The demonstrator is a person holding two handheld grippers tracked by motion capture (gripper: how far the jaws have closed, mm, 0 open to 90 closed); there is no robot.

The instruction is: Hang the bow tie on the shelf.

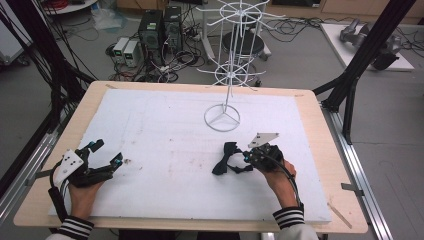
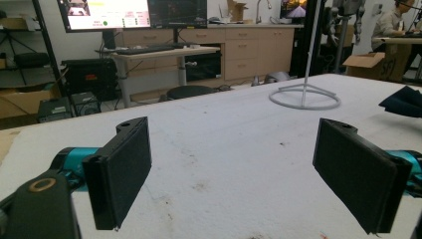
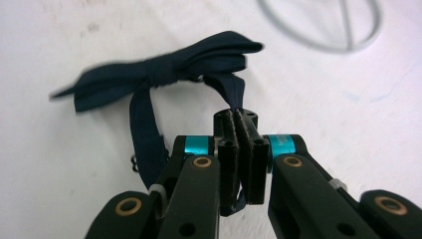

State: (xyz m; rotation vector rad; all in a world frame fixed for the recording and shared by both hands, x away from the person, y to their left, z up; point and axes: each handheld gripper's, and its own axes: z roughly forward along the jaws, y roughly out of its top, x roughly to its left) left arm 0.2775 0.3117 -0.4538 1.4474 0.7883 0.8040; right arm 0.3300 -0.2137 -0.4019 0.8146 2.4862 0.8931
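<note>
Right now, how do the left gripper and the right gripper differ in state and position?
The left gripper is open, jaws wide apart with nothing between them; the right gripper is shut on the strap of the dark bow tie. The left sits near the white board's left edge, the right closer to the wire rack's base. Both are hand-held, low over the board.

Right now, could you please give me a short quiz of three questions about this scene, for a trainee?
1. True or false: the right gripper is shut on the bow tie's strap.
2. Which gripper stands open over the white board: A) left gripper, B) right gripper?
3. Fill in: the white wire rack stands on the ____ side of the board from the person.

Key: 1 true; 2 A; 3 far.
</note>
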